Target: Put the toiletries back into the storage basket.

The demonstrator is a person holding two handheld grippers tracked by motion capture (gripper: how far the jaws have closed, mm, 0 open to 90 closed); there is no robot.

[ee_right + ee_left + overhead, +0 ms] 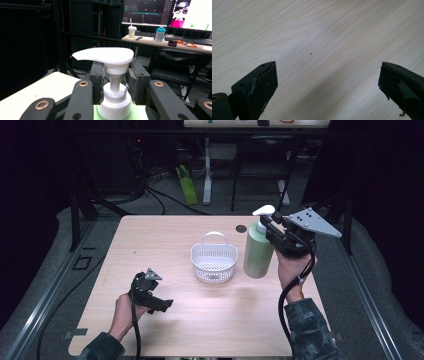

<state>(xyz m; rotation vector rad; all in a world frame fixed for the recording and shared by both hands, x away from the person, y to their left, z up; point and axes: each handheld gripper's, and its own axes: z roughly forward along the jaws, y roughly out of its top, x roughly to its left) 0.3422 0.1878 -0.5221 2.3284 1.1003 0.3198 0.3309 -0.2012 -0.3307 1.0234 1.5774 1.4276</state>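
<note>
So the right claw [274, 227] is clamping down on the neck of a pale green pump bottle [258, 251], right under the white pump head [105, 55]. In the right gripper view both pads are pressing in on the white collar from either side, so it's a proper grip. The bottle is hanging upright just above the surface [165, 235], near its right edge, and it's sitting just beside a white perforated basket [214, 262] with its handle standing up. Can't tell if the bottle's base is touching the wood or not.

The left claw [162, 304] is resting low over the near left part of the surface, well apart from the basket. Its jaws are standing wide apart in the left gripper view, with nothing between them but bare wood grain.
</note>
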